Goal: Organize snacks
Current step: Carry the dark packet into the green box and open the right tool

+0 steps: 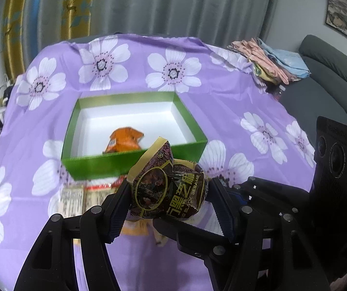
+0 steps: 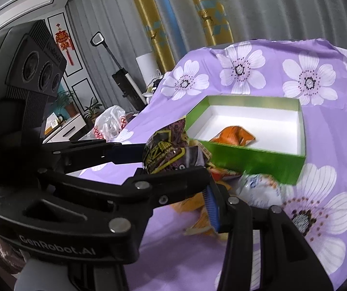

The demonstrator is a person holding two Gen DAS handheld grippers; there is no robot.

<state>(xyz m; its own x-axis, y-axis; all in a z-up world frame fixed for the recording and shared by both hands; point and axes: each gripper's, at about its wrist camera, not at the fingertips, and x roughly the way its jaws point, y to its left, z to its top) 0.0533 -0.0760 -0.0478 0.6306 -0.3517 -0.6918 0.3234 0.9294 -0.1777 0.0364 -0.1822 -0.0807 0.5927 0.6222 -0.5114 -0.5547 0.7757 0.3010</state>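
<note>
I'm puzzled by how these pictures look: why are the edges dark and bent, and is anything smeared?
Left wrist view: black rounded corners, the curtains bow from the fisheye lens; the green box is smeared, the black sesame packet sharp. Right wrist view: the same bending; the box's near wall and the white packet blur.

We see soft, even indoor light with only faint shadows. The white inside of the green box (image 1: 129, 118) glares brightly and loses detail. Motion blur smears the box's near wall and the orange packet (image 1: 125, 141) inside it. Both fisheye views bend the purple tablecloth's (image 1: 222, 111) far edge, and the picture corners go black.
</note>
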